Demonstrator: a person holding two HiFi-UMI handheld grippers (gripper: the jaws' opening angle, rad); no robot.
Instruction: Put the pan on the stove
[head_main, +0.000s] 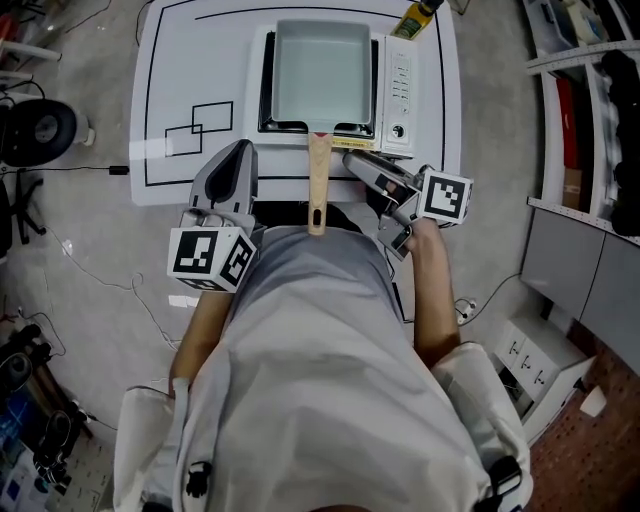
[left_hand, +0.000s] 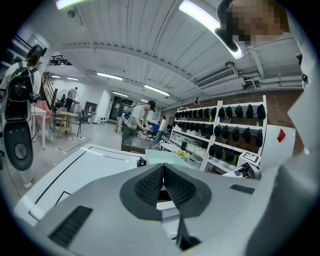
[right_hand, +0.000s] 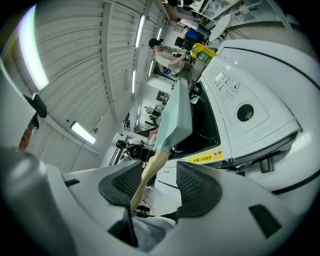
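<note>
**White worktop, workshop room: pan sits on the stove, task looks done**

The white worktop (head_main: 200, 60) with black outline markings sits on a grey floor, with shelving to the right. The stove (head_main: 398, 80) is at the back centre of it.

Status:
- The pan (head_main: 322, 70) rests flat on the stove's burner area. Its wooden handle (head_main: 318, 180) sticks out over the front edge toward me.
- I'd call placement complete. I judge all that's left is backing the right side away from the handle.

Hands:
- The left hand-held gripper (head_main: 240, 152) has its jaws pressed together with nothing between them. It is left of the handle and not touching it.
- The right hand-held gripper (head_main: 352, 158) has its jaws spread and grips nothing. It is just right of the handle, at the stove's front edge.
- In the right gripper view, the handle runs across in front of the gap near one pad, but I can't see contact.

Count:
- 1 pan
- 1 stove, with 1 round knob (right_hand: 245, 112)
- 2 hand-held grippers
- 1 yellow bottle (head_main: 415, 18) behind the stove
</note>
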